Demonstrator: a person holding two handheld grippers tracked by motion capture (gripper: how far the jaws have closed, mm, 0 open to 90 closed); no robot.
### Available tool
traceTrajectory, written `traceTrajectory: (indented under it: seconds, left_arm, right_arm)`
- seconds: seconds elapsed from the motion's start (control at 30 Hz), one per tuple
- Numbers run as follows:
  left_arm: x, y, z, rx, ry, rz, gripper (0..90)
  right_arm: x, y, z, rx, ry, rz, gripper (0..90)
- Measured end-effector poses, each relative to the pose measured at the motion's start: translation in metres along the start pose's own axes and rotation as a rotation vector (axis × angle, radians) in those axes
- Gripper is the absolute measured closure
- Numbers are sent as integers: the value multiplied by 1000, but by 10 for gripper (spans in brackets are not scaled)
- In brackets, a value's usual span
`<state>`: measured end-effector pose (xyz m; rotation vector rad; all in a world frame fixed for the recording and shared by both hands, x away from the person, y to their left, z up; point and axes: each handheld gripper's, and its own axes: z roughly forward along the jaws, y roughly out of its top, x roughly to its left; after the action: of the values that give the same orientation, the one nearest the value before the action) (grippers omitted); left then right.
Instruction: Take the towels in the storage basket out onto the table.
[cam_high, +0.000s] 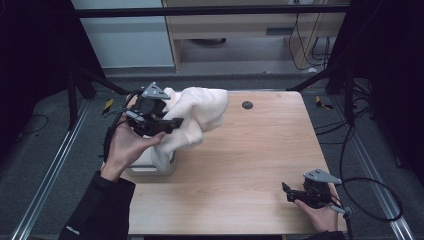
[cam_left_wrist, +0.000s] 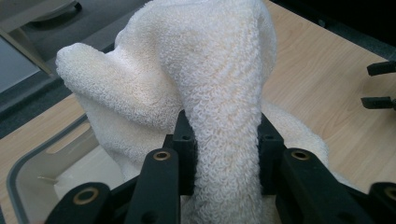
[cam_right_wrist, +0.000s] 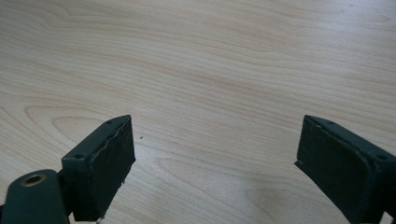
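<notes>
Hanging over a white bin (cam_left_wrist: 28, 172), a cream towel (cam_left_wrist: 219, 93) is clamped by the left gripper (cam_left_wrist: 224, 154); the right gripper (cam_right_wrist: 215, 158) is held apart above the bench (cam_right_wrist: 210, 56).

Left edge crowded: fluffy cream terry towel (cam_high: 192, 117) bunched above pale grey plastic tub (cam_high: 145, 164), hanging into it. Bare light wooden tabletop (cam_high: 240, 165) from there across to right side. Small black round disc (cam_high: 247, 105) near far edge, well apart.

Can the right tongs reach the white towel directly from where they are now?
Probably yes. The right tongs stand open near the table's front right, and bare table lies between them and the towel, which the left tongs hold raised.
</notes>
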<state>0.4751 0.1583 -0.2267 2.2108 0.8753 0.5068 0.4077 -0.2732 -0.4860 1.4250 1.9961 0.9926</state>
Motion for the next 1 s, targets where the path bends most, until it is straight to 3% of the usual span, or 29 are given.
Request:
traceTrajectory:
  seconds: [0.53, 1.0]
  left_arm:
    - [-21, 9, 23, 19, -40, 39, 683]
    - [-40, 16, 53, 40, -80, 65, 683]
  right_arm:
    - [0, -1, 0, 1, -3, 4, 111]
    - [-1, -1, -1, -2, -2, 12, 112]
